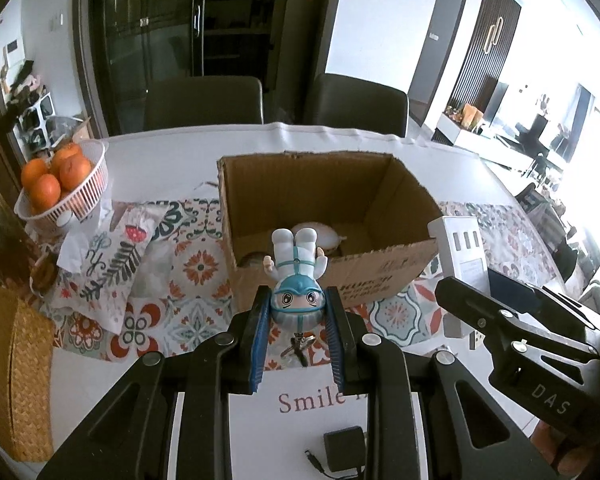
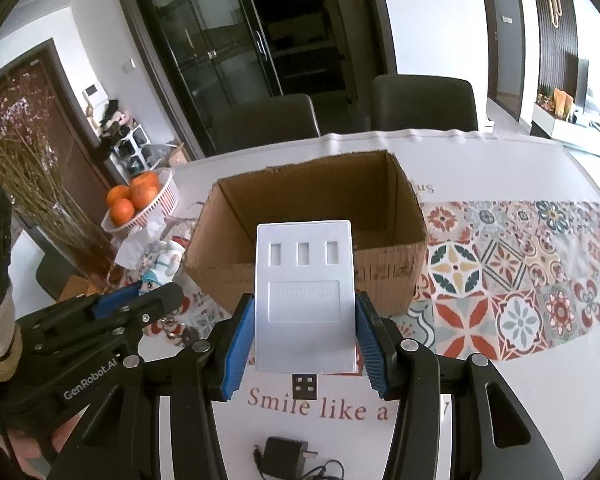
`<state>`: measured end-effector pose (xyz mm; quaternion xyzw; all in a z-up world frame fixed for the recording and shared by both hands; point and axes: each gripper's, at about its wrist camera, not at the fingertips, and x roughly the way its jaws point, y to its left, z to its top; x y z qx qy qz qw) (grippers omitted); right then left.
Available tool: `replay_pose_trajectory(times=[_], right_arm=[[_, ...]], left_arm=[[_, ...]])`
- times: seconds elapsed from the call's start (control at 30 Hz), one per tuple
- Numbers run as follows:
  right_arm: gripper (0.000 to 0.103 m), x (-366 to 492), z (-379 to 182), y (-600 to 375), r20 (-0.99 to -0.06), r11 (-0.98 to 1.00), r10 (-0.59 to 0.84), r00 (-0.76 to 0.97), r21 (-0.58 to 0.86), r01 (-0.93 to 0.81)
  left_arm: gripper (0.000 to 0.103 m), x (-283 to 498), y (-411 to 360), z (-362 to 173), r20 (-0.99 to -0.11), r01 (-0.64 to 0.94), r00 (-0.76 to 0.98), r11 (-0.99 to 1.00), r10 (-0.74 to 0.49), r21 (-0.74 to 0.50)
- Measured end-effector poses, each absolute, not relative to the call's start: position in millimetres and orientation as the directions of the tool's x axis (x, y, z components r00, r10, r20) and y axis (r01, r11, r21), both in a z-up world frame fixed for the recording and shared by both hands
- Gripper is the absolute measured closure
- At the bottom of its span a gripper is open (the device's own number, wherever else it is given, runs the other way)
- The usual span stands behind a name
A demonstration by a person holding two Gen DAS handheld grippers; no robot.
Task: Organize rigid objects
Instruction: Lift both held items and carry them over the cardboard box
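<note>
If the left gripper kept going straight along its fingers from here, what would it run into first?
Most likely the near wall of the cardboard box. The left gripper is shut on the toy figure, whose legs already overlap the box's front rim in the left wrist view. It may clear the rim; depth is unclear.

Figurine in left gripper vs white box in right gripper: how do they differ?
The figurine is rounded, blue-and-white, gripped by its head with feet pointing away; the white box is flat, rectangular and plain, gripped by its side edges. A keyring hangs from the figurine, the box has none. Both are held before the cardboard box.
</note>
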<state>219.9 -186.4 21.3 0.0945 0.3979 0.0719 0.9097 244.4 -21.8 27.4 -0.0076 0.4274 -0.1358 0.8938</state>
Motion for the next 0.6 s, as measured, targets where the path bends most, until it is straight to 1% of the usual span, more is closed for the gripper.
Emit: replay_pose_trajectory(times=[0.6], right_arm=[[0.054, 249, 49, -199, -0.675, 0.973, 0.203, 0.710, 0.223, -0.066]], left_arm=[[0.077, 276, -41, 62, -0.727, 0.259, 0.645, 0.962, -0.236, -0.082]])
